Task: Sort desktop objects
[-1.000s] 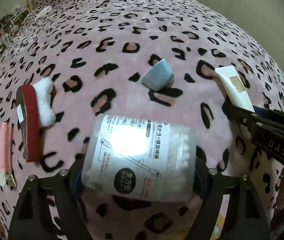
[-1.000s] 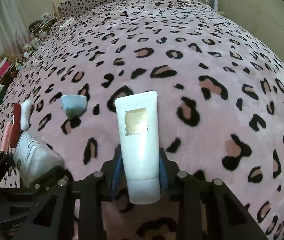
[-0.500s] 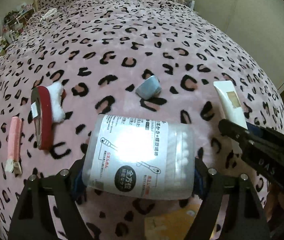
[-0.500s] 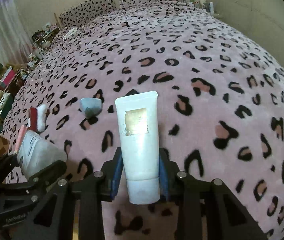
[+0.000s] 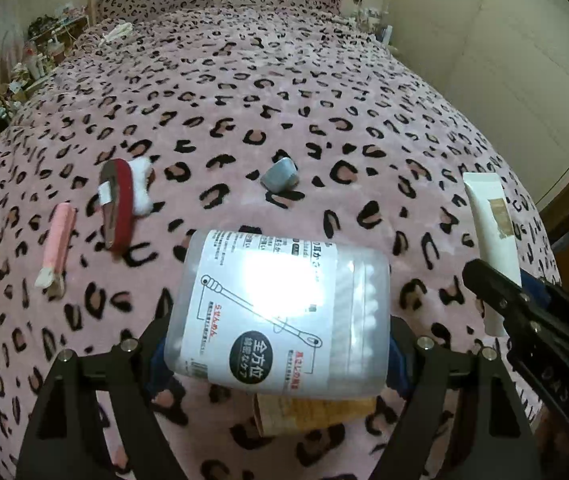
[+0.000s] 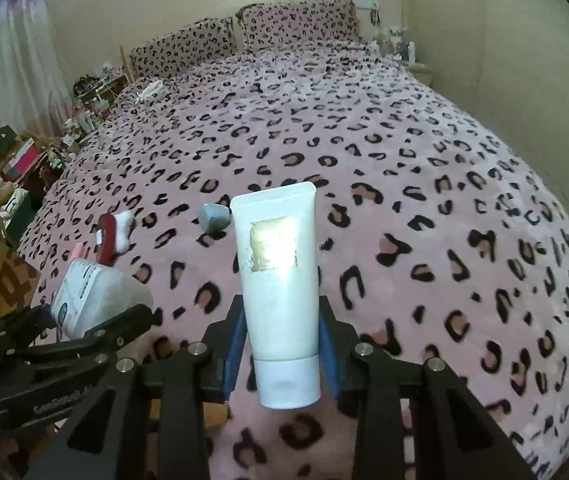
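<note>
My left gripper (image 5: 280,344) is shut on a clear cotton swab tub (image 5: 280,312) with a white label, held above the pink leopard blanket (image 5: 284,100). My right gripper (image 6: 282,340) is shut on a white cream tube (image 6: 278,280), cap toward the camera. The tube also shows at the right of the left wrist view (image 5: 492,224), and the tub at the left of the right wrist view (image 6: 92,296). On the blanket lie a grey-blue pouch (image 5: 280,176), a red-and-white hair clip (image 5: 122,200) and a pink hair clip (image 5: 58,244).
A brown cardboard box (image 5: 312,412) shows under the tub at the blanket's near edge. Another patterned box (image 6: 0,280) stands at the left. Cluttered shelves (image 6: 44,152) line the left side of the bed. A wall (image 5: 504,60) runs along the right.
Both grippers have lifted and drawn back toward the near edge of the bed with their objects held. The items on the blanket look farther away; the cardboard box came into view.
</note>
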Demonstrator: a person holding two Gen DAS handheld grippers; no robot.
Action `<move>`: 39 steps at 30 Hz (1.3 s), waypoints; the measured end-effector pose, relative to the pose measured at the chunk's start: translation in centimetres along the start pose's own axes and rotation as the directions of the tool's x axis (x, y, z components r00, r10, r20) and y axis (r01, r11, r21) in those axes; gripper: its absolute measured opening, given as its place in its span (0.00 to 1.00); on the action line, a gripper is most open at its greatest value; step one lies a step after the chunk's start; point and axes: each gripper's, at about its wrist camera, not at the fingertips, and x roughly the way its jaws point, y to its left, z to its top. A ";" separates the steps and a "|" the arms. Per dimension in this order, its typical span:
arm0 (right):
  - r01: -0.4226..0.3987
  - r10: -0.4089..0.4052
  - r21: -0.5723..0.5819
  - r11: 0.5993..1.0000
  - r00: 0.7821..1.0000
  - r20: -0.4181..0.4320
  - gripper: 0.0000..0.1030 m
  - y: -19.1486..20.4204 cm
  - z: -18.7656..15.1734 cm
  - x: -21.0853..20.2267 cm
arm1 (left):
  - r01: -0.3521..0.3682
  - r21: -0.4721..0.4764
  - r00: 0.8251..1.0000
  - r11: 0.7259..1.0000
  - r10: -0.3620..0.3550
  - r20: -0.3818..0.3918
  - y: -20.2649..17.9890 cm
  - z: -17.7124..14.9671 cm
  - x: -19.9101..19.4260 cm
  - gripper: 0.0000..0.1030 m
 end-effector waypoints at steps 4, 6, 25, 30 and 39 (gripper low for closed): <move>-0.002 0.002 -0.003 1.000 1.000 0.014 0.33 0.6 -0.7 -2.2 | -0.003 -0.006 1.000 1.000 0.003 0.016 -0.2 -0.7 -2.3 0.79; 0.000 0.000 -0.006 1.000 1.000 0.022 0.33 0.9 -1.0 -3.2 | -0.008 -0.006 1.000 1.000 0.008 0.025 -0.4 -1.1 -3.5 0.79; -0.018 0.021 -0.058 0.998 0.998 0.058 0.33 4.7 -3.6 -10.1 | -0.043 -0.028 0.997 0.999 0.045 0.056 0.3 -5.2 -11.5 0.80; -0.030 0.035 -0.076 0.997 0.998 0.061 0.33 5.9 -4.4 -11.4 | -0.059 -0.047 0.996 0.997 0.062 0.068 1.6 -6.2 -13.4 0.80; -0.062 0.068 -0.105 0.993 0.996 0.061 0.33 8.1 -5.4 -12.7 | -0.090 -0.079 0.992 0.993 0.097 0.079 3.5 -7.5 -15.7 0.80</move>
